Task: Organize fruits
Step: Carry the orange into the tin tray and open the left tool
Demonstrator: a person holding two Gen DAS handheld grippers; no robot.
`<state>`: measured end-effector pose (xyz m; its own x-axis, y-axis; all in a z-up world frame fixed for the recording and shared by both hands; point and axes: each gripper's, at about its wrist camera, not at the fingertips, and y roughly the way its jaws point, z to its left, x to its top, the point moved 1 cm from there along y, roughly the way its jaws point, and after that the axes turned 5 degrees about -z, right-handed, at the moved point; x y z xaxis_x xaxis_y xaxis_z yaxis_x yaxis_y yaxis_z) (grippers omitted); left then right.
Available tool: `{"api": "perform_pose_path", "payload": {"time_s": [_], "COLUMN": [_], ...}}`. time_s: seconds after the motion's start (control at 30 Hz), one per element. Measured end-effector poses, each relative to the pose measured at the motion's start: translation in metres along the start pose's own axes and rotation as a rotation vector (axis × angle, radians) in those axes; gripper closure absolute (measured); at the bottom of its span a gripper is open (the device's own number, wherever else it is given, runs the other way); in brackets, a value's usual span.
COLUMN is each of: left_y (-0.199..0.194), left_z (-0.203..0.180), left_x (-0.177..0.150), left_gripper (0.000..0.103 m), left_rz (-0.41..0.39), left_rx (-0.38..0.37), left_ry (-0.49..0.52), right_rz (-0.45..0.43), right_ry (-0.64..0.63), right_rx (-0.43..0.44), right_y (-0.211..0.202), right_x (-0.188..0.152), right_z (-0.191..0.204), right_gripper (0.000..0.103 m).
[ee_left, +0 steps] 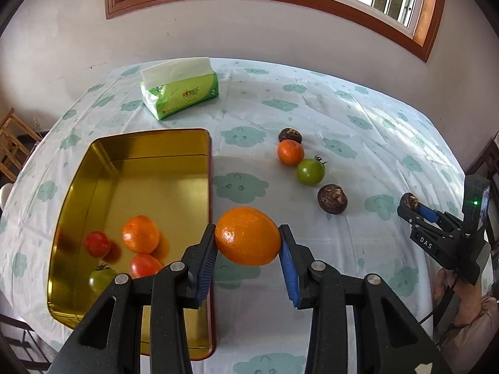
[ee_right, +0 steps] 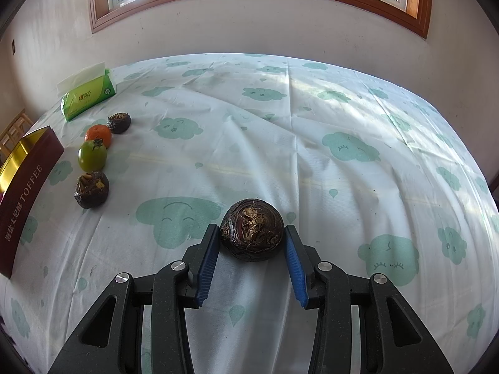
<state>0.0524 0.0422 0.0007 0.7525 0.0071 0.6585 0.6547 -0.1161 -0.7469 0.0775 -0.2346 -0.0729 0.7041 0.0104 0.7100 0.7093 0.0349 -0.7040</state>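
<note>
The table (ee_left: 358, 118), under a cloud-printed cloth, carried a gold tin (ee_left: 75, 187) on its left side, and a green tissue pack (ee_left: 184, 93) lay behind the tin. The left gripper (ee_left: 248, 246) was closed on a large orange (ee_left: 248, 237), held above the cloth just beside the tin's right wall and not yet over it. If the pads slipped on that smooth round skin, I judged the fruit could drop outside the tin or strike its rim and roll off. The right gripper (ee_right: 252, 243) pinched a brown water chestnut (ee_right: 252, 233), which looked to be resting on or just above the cloth, well apart from the tin; its rough, uneven skin might let it twist loose on the long carry. Counted: inside the tin were one orange (ee_left: 140, 233), two red tomatoes (ee_left: 97, 243) and one green tomato (ee_left: 101, 279). On the cloth remained one small orange (ee_left: 290, 152), one green tomato (ee_left: 310, 171) and two water chestnuts (ee_left: 332, 198), in a loose line.
</note>
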Motion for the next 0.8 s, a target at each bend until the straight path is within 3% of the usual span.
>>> {"api": "perform_pose_path", "payload": {"time_s": [0.37, 0.8], "left_y": [-0.008, 0.005], "left_z": [0.070, 0.086], "left_x": [-0.023, -0.051], "left_gripper": [0.068, 0.068], "left_rz": [0.052, 0.132], "left_rx": [0.088, 0.080], "left_ry": [-0.107, -0.161], "right_rz": [0.000, 0.001], "right_ry": [-0.001, -0.001], "right_rx": [-0.001, -0.001], "right_y": [0.000, 0.000], "right_x": [0.000, 0.000], "right_z": [0.001, 0.000], "right_gripper": [0.060, 0.060]}}
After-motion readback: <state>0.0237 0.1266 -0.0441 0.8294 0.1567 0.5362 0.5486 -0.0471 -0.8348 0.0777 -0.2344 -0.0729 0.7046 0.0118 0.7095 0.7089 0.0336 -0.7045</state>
